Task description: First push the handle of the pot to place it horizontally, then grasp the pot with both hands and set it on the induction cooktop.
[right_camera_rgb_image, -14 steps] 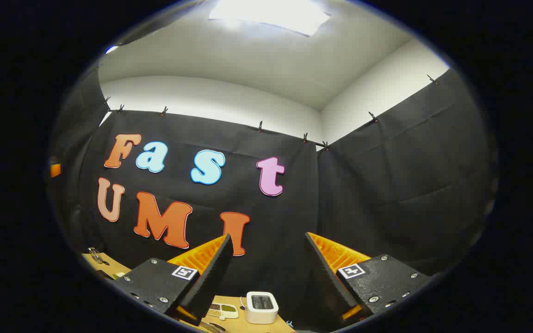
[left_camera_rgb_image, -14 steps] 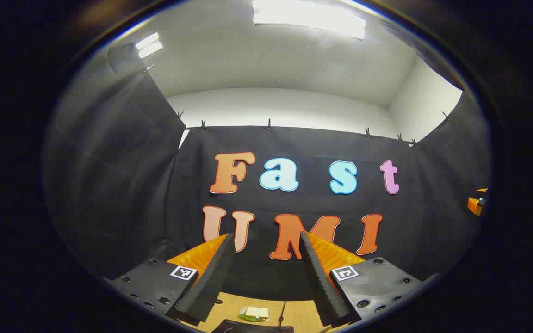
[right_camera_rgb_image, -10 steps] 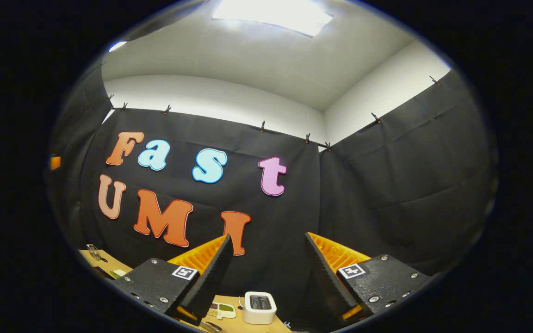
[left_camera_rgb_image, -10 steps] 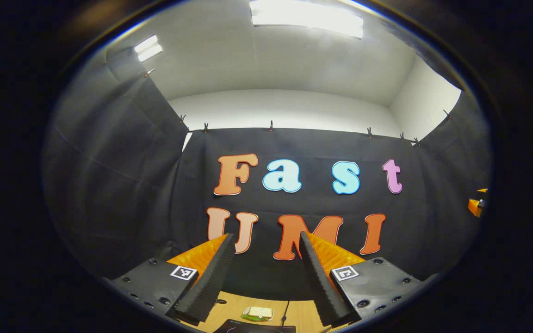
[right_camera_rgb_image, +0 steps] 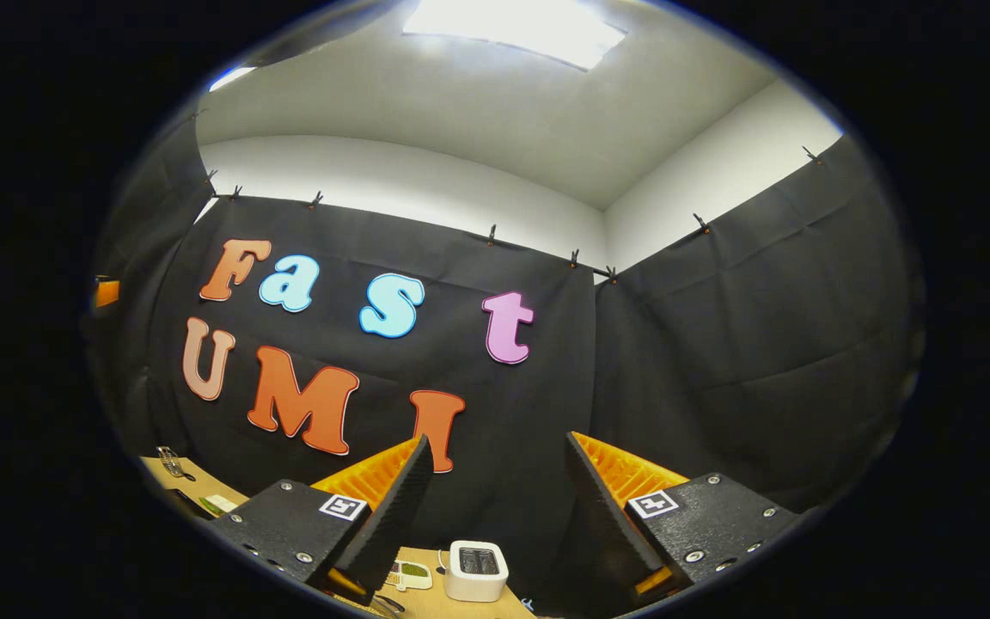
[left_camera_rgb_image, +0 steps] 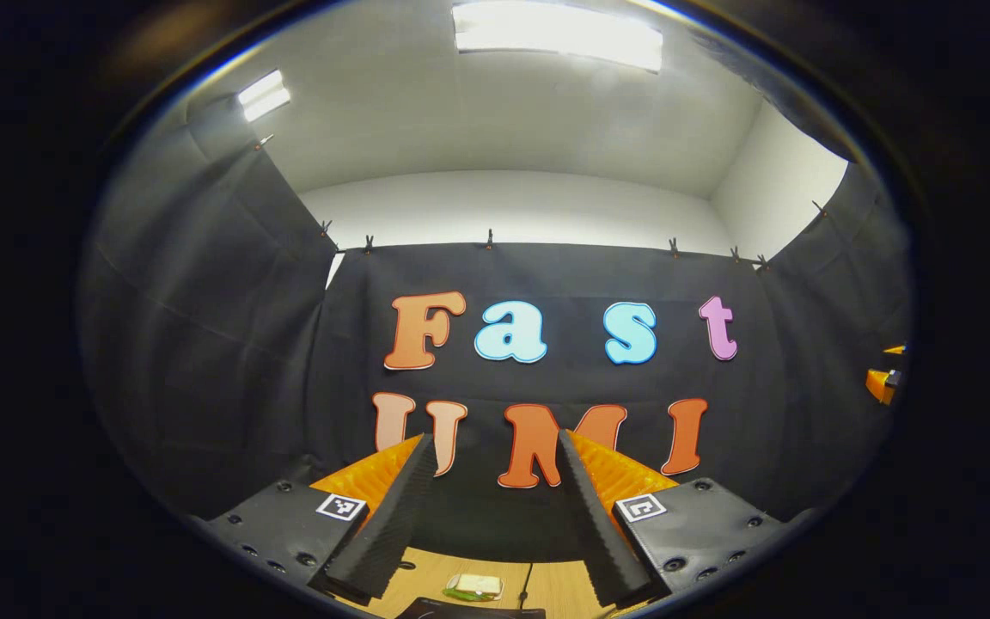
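Note:
My left gripper (left_camera_rgb_image: 495,447) points up at the booth's back wall, open, with nothing between its fingers. Below them, at the bottom rim of the left gripper view, lies the edge of a dark flat slab (left_camera_rgb_image: 478,612), perhaps the induction cooktop. My right gripper (right_camera_rgb_image: 499,447) is also raised and open, holding nothing. A bit of the right gripper (left_camera_rgb_image: 882,383) peeks in at the far right of the left gripper view. A bit of the left gripper (right_camera_rgb_image: 106,292) peeks in at the far left of the right gripper view.
A wooden table (left_camera_rgb_image: 426,578) runs along the bottom, with a small white and green item (left_camera_rgb_image: 473,586) and a thin cable (left_camera_rgb_image: 528,586). A white toaster-like box (right_camera_rgb_image: 478,569) stands on the table (right_camera_rgb_image: 164,471) near the back cloth, beside a small white item (right_camera_rgb_image: 409,574).
Both views have drifted only slightly against the back wall. Both grippers stay open and hold nothing.

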The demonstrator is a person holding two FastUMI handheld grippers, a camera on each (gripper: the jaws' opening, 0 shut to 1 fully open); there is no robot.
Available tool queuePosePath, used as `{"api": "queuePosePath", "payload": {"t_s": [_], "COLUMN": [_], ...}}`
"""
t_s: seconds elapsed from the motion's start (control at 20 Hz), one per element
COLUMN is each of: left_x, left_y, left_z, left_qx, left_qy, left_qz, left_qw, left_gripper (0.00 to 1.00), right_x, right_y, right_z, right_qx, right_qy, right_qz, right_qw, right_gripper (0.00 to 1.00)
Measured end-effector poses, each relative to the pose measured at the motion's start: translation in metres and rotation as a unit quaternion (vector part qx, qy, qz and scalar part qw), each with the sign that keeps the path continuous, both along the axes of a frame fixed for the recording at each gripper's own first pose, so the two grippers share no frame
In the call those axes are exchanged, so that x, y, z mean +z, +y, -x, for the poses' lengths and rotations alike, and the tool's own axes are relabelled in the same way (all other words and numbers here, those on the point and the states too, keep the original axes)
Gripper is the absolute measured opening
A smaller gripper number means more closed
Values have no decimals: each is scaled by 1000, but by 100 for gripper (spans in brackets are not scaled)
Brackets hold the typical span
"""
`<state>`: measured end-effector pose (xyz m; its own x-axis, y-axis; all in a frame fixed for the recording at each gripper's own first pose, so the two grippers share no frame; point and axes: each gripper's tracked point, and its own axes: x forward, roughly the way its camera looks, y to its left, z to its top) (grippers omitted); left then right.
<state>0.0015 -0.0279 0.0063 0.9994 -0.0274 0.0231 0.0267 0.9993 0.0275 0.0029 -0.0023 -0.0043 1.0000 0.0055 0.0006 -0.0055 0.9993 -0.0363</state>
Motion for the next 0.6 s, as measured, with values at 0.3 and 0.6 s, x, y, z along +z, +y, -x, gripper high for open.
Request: {"api": "queuePosePath", "payload": {"t_s": [0.3,0.6], "left_x": [-23,-34], "left_y": [-21,-44], "left_z": [-7,-19], "left_qx": [-19,-39], "left_qy": [20,30], "left_qz": [-2,4], "left_qw": [1000,999], "left_gripper": [94,89], "right_x": [-1,-13], "right_y": [-4,-19], "right_z": [2,11], "right_qx": [-11,-29], "right_qy": [10,27], "right_qz": [7,15], "right_qw": [1000,999], "right_gripper": [95,95]}}
